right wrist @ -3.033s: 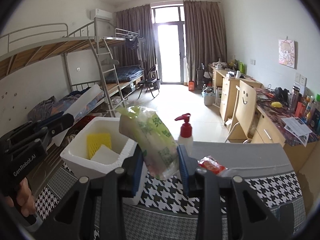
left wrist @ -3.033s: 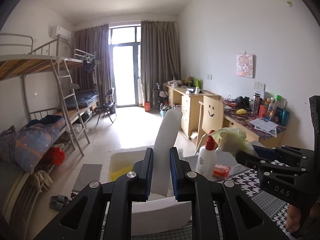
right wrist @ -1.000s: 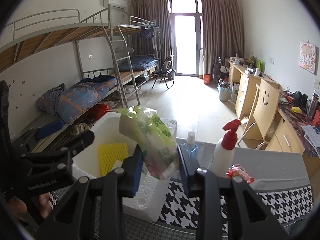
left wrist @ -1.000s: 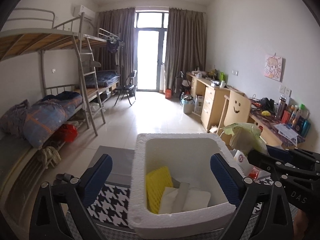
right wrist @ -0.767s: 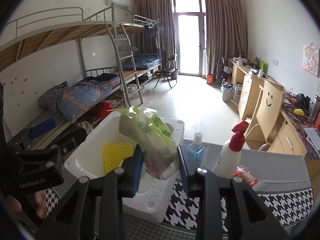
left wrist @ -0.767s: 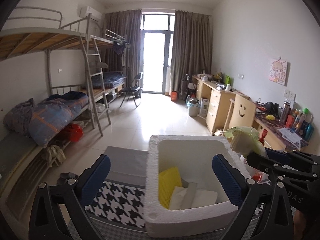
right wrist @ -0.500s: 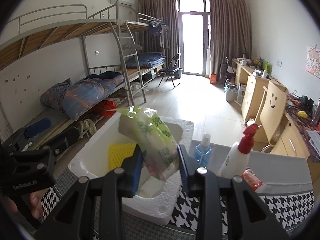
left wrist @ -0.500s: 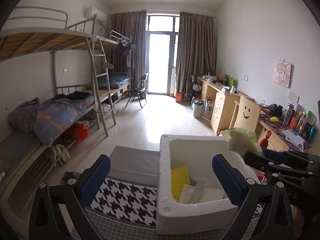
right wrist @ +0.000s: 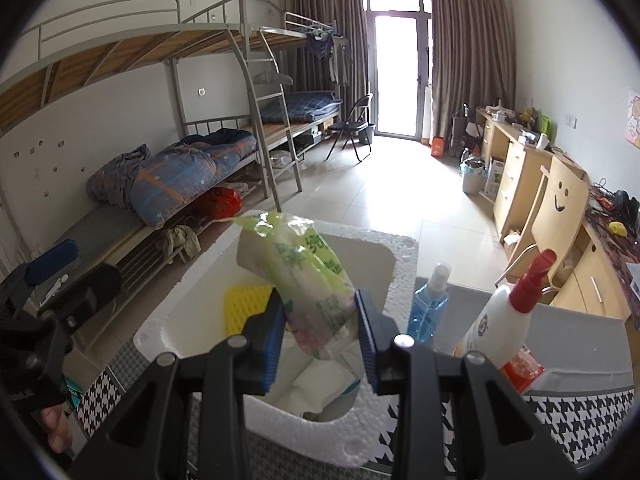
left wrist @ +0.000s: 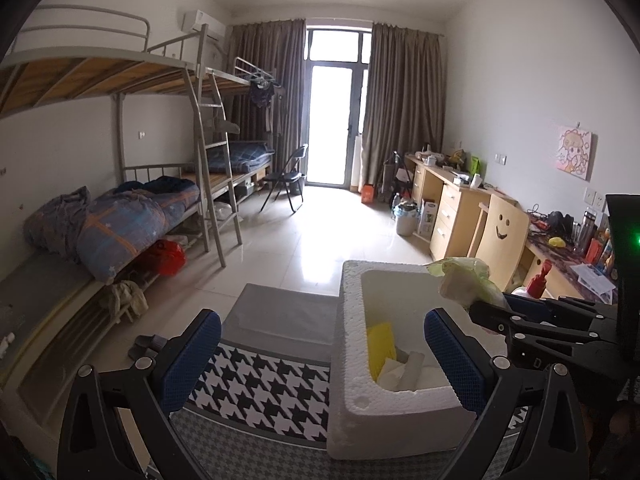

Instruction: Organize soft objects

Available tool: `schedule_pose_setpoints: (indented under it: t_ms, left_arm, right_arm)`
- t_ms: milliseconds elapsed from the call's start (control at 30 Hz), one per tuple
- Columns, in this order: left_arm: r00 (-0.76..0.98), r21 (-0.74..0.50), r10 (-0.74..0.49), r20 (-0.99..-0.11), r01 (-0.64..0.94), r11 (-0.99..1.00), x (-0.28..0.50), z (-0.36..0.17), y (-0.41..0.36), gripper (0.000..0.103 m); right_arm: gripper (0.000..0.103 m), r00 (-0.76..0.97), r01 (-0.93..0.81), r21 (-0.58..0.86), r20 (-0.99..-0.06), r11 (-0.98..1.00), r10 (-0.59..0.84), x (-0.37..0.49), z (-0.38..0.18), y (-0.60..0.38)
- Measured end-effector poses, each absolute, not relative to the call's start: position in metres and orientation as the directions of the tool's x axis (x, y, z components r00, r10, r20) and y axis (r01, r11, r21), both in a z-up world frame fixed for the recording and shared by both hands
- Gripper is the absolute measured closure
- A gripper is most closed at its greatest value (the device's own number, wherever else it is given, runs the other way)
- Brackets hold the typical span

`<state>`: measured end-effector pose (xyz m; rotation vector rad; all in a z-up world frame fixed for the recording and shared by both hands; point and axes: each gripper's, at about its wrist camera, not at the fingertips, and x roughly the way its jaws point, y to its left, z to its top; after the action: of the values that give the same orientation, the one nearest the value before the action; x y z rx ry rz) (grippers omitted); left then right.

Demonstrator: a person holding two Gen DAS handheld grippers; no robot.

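Observation:
A white foam box (left wrist: 384,420) (right wrist: 404,272) stands on the houndstooth table cloth. Inside lie a yellow sponge (left wrist: 380,344) (right wrist: 244,308) and white soft pieces (left wrist: 404,372). My right gripper (right wrist: 320,320) is shut on a green and white plastic packet (right wrist: 308,280) and holds it above the box's opening; the packet also shows in the left wrist view (left wrist: 464,280). My left gripper (left wrist: 320,356) is open wide and empty, just left of and in front of the box.
A blue spray bottle (right wrist: 430,304), a white pump bottle with a red top (right wrist: 504,320) and a red packet (right wrist: 524,368) stand right of the box. A bunk bed (left wrist: 120,216) is at left, desks and a chair (left wrist: 500,232) at right.
My left gripper let go of a white foam piece, which now lies in the box, then opened and drew back left. My right gripper carried the packet over the box.

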<state>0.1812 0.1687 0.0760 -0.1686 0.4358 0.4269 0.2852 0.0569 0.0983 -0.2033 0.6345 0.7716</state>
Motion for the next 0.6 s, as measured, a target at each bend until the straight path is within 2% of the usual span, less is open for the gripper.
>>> schedule_pose_setpoints:
  t_ms: [300,333,400,467,600]
  left_arm:
    - [0.814,-0.069,0.375,-0.443,-0.448,0.892,0.179,0.077,0.171,0.001]
    - [0.815,-0.070,0.374,-0.443,-0.447,0.892,0.179,0.077,0.171,0.001]
    - [0.814,-0.071,0.376,-0.443,-0.450,0.890,0.179,0.077,0.172,0.001]
    - [0.813,-0.074,0.378,-0.442,-0.453,0.889,0.179,0.078,0.173,0.001]
    - [0.815,-0.075,0.378,-0.439,-0.452,0.889,0.178,0.078,0.173,0.001]
  right_arm:
    - [0.062,0.538,-0.709,0.039,-0.617,0.705,0.575,0.286,0.094,0.065]
    - [0.060,0.536,-0.709,0.037,-0.620,0.704,0.573,0.286,0.093,0.068]
    - [0.041,0.531,-0.713,0.034,-0.625,0.700,0.572,0.287,0.091,0.068]
    - [0.032,0.523,-0.722,0.038,-0.624,0.691,0.581,0.286,0.090,0.071]
    - [0.032,0.515,-0.721,0.050,-0.628,0.691,0.584,0.287,0.090,0.068]
